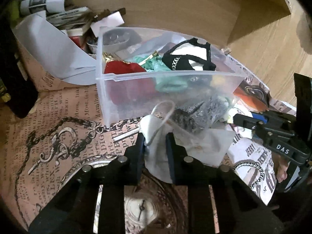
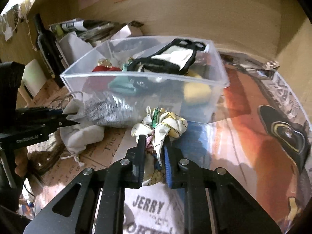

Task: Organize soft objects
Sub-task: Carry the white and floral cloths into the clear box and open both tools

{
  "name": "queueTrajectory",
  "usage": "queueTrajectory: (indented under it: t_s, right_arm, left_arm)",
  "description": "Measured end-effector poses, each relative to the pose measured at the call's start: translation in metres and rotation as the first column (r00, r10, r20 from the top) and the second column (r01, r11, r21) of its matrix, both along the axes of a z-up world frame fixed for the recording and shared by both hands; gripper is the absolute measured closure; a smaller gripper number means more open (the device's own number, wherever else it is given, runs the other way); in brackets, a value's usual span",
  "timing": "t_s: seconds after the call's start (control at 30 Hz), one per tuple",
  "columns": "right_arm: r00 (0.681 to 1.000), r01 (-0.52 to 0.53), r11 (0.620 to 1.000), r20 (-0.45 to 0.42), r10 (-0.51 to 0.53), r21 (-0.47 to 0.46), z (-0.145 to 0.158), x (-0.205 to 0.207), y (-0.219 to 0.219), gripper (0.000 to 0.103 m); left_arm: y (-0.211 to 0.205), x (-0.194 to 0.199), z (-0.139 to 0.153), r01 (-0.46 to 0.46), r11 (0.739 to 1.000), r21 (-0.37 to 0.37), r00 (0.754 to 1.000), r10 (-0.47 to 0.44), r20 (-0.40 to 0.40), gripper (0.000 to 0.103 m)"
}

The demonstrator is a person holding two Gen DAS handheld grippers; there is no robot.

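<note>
A clear plastic bin [image 1: 136,89] [image 2: 214,97] stands on the printed tabletop and holds red, teal, yellow and black-and-white soft items. My left gripper [image 1: 155,138] is shut on a white drawstring pouch [image 1: 156,156] just in front of the bin; a grey sparkly item [image 1: 193,115] shows inside it. In the right wrist view the left gripper [image 2: 73,118] grips the pouch [image 2: 81,136] at the left. My right gripper [image 2: 154,142] is shut on a cream patterned silk scarf [image 2: 165,124], close to the bin's front wall.
A dark bottle [image 2: 46,44], rolled papers [image 1: 42,2] and a white paper bag [image 1: 50,48] crowd the back left. A wooden wall [image 1: 175,5] rises behind the bin. A beaded bracelet [image 1: 251,167] lies at the right. A dark case [image 1: 13,74] sits at the far left.
</note>
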State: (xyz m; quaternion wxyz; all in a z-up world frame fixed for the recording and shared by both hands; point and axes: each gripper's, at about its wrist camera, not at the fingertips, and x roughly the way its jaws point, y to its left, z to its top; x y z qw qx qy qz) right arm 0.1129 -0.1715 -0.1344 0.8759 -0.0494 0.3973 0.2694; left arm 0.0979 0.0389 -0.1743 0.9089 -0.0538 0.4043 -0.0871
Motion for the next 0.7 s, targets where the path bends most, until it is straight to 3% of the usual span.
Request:
queueTrajectory:
  t_s: [0.27, 0.7]
  right_arm:
    - [0.995, 0.042, 0.998, 0.087, -0.046, 0.046, 0.030, -0.016, -0.015, 0.088]
    - [0.972, 0.048, 0.992, 0.224, -0.074, 0.117, 0.077, -0.025, -0.018, 0.088]
  left_arm:
    - [0.009, -0.023, 0.033, -0.036, 0.999, 0.015, 0.994, 0.035, 0.103, 0.087]
    - [0.014, -0.034, 0.090, -0.078, 0.997, 0.028, 0.956, 0.067, 0.286, 0.087]
